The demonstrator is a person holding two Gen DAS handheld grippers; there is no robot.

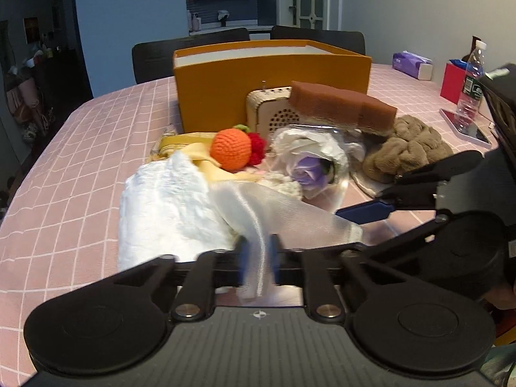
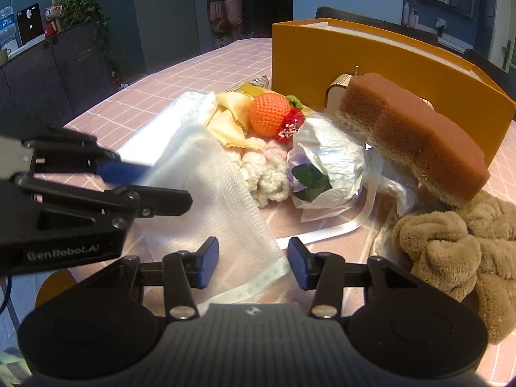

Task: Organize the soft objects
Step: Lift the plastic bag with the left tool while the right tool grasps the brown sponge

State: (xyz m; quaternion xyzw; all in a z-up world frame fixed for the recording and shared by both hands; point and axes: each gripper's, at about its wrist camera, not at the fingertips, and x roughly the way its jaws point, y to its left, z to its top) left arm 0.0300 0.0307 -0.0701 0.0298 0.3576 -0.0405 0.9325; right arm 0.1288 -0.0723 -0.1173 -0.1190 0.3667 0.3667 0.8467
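**Worktop under a pink checked cloth, crowded with soft things**

A worktop [image 1: 96, 148] covered in a pink cloth with white grid lines. An open orange box [image 1: 271, 87] stands toward the far side. In front of it lie a white mesh bag [image 2: 206, 190], a brown plush bundle [image 2: 451, 251], yellow fabric [image 2: 232, 125] and cream yarn [image 2: 267, 174]. At the far right: a tissue pack [image 1: 412, 64], a water bottle [image 1: 471, 80], a phone [image 1: 464, 125].

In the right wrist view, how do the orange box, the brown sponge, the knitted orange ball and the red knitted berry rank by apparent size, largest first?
1. orange box
2. brown sponge, though it lies nearer the camera
3. knitted orange ball
4. red knitted berry, partly hidden
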